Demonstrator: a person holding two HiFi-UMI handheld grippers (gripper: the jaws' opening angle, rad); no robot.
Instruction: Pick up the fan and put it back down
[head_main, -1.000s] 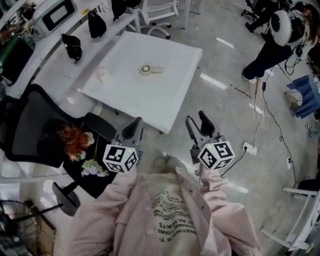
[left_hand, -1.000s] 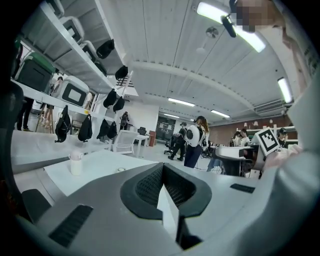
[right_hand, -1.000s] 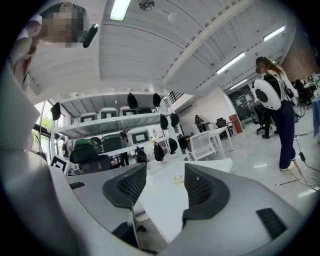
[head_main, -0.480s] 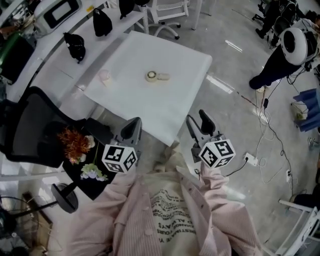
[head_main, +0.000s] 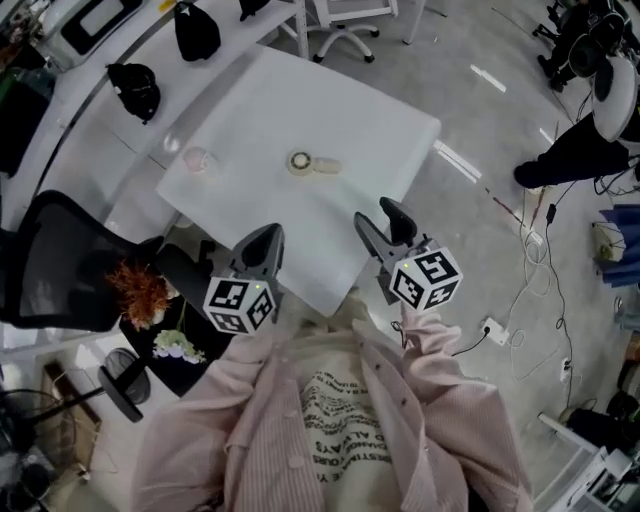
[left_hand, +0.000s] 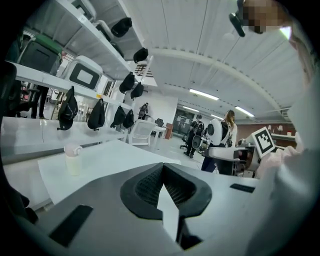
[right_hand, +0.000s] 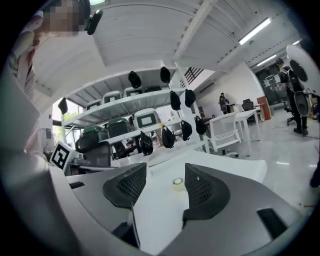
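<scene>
The fan (head_main: 312, 164) is small, cream-coloured and round with a short handle, and it lies flat near the middle of the white table (head_main: 380, 120). In the right gripper view the fan (right_hand: 177, 184) shows far off between the jaws. My right gripper (head_main: 385, 225) hovers over the table's near edge, open and empty, well short of the fan. My left gripper (head_main: 262, 248) is held beside it at the near edge, with its jaws closed together and nothing in them. The left gripper view (left_hand: 163, 172) does not show the fan.
A small pale bottle (head_main: 195, 158) stands at the table's left side. A black office chair (head_main: 60, 270) and flowers (head_main: 145, 290) are at the left. Black bags (head_main: 135, 85) rest on the side bench. A person (head_main: 580, 150) stands far right; cables (head_main: 500, 330) lie on the floor.
The table has drawn nearer in the head view and both grippers have moved forward to its near edge. The fan has not moved.
</scene>
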